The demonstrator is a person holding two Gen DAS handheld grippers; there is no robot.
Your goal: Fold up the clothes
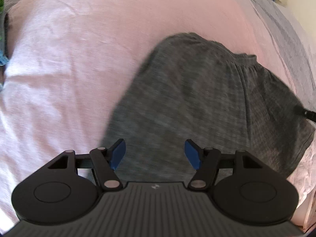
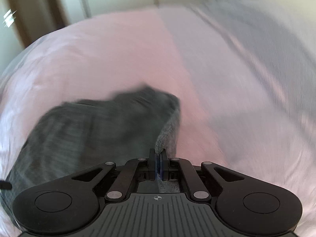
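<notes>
Garment (image 1: 197, 102) on bed sheet (image 1: 69, 59), right of centre.

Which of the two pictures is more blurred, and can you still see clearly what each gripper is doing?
Right wrist view: strong motion blur over the pink sheet and the grey garment, but the right gripper is sharp, shut on a garment edge. Left wrist view: milder blur, fisheye bending at the borders; the left gripper is sharp and open over the grey garment.

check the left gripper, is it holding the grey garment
No, the left gripper is open above the grey garment, its blue pads spread apart.
</notes>
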